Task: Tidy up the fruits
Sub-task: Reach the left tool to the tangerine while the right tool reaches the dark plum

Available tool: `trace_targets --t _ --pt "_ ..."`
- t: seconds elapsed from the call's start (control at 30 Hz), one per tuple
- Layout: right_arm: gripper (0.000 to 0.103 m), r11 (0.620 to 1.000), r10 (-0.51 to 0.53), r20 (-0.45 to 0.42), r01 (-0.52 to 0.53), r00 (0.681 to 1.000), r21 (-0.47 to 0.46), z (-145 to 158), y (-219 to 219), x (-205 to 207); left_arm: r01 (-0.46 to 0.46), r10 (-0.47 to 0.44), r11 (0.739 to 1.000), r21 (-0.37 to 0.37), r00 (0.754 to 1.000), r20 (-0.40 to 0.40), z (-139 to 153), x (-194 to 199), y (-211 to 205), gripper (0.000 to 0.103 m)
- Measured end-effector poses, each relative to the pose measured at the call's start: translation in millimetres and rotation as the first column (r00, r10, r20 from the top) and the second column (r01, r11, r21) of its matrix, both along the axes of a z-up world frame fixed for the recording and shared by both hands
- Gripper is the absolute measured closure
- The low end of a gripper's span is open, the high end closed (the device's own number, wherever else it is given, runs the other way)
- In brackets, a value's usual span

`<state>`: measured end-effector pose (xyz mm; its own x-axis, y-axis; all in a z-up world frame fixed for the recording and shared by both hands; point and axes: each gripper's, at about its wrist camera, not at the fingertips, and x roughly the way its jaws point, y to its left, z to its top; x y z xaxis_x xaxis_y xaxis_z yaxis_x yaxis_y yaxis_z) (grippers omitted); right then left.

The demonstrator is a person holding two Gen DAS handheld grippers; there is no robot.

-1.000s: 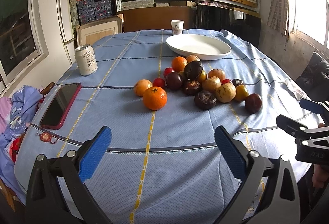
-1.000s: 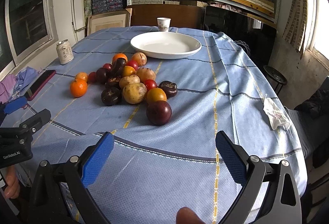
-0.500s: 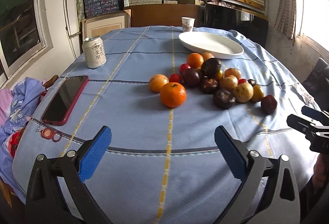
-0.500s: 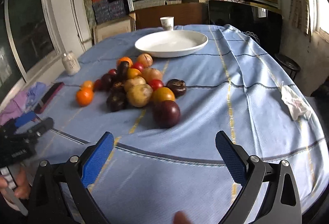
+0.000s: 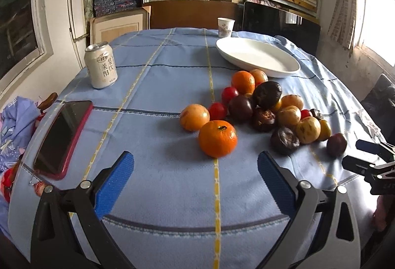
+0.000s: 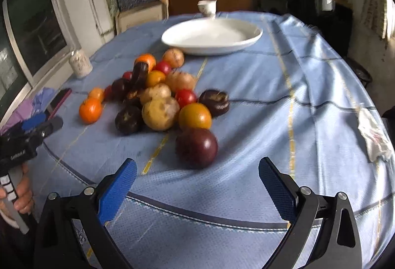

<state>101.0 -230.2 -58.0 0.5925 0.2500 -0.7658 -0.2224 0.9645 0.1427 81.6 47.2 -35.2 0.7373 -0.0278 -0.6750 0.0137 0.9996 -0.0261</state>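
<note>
Both claws spread wide, nothing held: left claw faces the orange, right claw faces the dark plum. Fruit pile sits mid-table, plate beyond it holds nothing. I judge it's the approach step. Next: straddle the nearest fruit, squeeze gently, carry to plate.

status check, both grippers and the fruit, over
Left gripper open, empty, facing orange. Right gripper open, empty, facing dark plum. Fruit pile loose on cloth, plate empty. Nothing blocking.
</note>
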Motion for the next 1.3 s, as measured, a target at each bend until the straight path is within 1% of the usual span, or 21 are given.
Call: trace_targets --t 0.07,0.1,0.13,0.2,0.27,0.33,0.4,0.57,0.63,0.73,0.8,0.87,0.97,1.03,1.07,1.1,1.13,1.23,1.3 --pt "0.004 1.000 -0.022 -0.019 0.022 1.000 0.014 -1.8 -2.6 5.8 0.000 0.000 1.000 -0.011 1.000 -0.009 -3.0 3.4 1.2 0.005" --pt "0.006 0.999 -0.021 -0.035 0.023 0.999 0.045 -3.0 -4.4 8.4 -0.001 0.001 1.000 -0.014 1.000 -0.014 -4.6 5.4 1.9 0.005" --pt "0.008 0.999 -0.014 -0.044 0.016 0.999 0.052 -4.3 -3.9 9.0 0.000 0.000 1.000 -0.016 1.000 -0.020 -7.0 6.4 2.8 0.005" --pt "0.020 1.000 -0.001 -0.063 0.002 0.998 0.026 -7.5 -0.2 11.5 0.003 -0.004 1.000 -0.019 1.000 -0.031 -11.2 8.4 3.3 0.005" --pt "0.025 1.000 0.004 -0.032 -0.005 0.999 -0.029 -7.2 4.7 12.0 0.003 -0.004 1.000 -0.020 0.999 -0.046 -14.8 10.7 3.0 0.005" --pt "0.025 0.998 -0.009 -0.002 0.009 1.000 -0.056 -4.7 5.8 12.2 0.009 -0.009 1.000 -0.017 0.999 -0.039 -14.7 10.0 2.2 0.005" --pt "0.027 0.999 -0.008 0.010 0.008 1.000 -0.052 -2.6 4.4 12.9 0.012 -0.012 1.000 -0.009 0.999 -0.038 -15.5 10.5 1.3 0.005" --pt "0.041 0.998 0.002 0.010 -0.002 1.000 -0.057 -5.5 4.3 16.2 0.009 -0.009 1.000 -0.007 0.998 -0.066 -19.2 13.9 -0.1 0.005" --pt "0.043 0.999 0.003 0.005 -0.003 1.000 -0.050 -7.6 3.9 17.0 0.008 -0.009 1.000 -0.008 0.997 -0.074 -20.2 15.1 -0.3 0.005" --pt "0.050 0.999 0.017 0.008 -0.017 1.000 -0.043 -10.4 6.0 16.5 0.015 -0.016 1.000 -0.008 0.996 -0.085 -20.7 18.5 -1.7 0.005" --pt "0.058 0.998 0.037 0.020 -0.036 0.999 -0.045 -11.5 8.9 14.4 0.027 -0.029 0.999 -0.018 0.994 -0.102 -20.5 22.9 -2.2 0.005" --pt "0.063 0.997 0.054 0.045 -0.051 0.998 -0.059 -11.8 12.9 11.1 0.044 -0.048 0.999 -0.032 0.993 -0.111 -18.2 29.0 -4.1 0.005" --pt "0.063 0.995 0.057 0.074 -0.051 0.996 -0.081 -12.3 15.9 6.5 0.068 -0.071 0.997 -0.035 0.992 -0.103 -14.7 37.9 -9.9 0.005" --pt "0.064 0.997 0.053 0.074 -0.049 0.996 -0.064 -11.7 13.7 6.8 0.071 -0.074 0.997 -0.028 0.991 -0.110 -16.0 45.2 -13.6 0.006" --pt "0.064 0.998 0.051 0.070 -0.048 0.996 -0.045 -11.8 11.0 7.4 0.074 -0.077 0.997 -0.030 0.990 -0.116 -17.3 48.1 -15.0 0.012" --pt "0.064 0.999 0.048 0.065 -0.046 0.997 -0.026 -11.8 8.5 8.0 0.077 -0.081 0.996 -0.035 0.989 -0.125 -19.2 51.4 -15.7 0.022" --pt "0.064 0.999 0.044 0.059 -0.044 0.997 -0.002 -12.0 5.2 9.2 0.078 -0.083 0.996 -0.044 0.986 -0.141 -21.7 55.8 -16.0 0.025" --pt "0.064 0.998 0.039 0.048 -0.041 0.998 0.036 -13.0 0.6 10.2 0.067 -0.077 0.995 -0.068 0.984 -0.161 -26.0 63.5 -14.1 0.028" --pt "0.064 0.998 0.038 0.051 -0.040 0.998 0.037 -12.8 0.8 9.8 0.065 -0.077 0.995 -0.078 0.984 -0.162 -26.9 66.0 -12.8 0.029"
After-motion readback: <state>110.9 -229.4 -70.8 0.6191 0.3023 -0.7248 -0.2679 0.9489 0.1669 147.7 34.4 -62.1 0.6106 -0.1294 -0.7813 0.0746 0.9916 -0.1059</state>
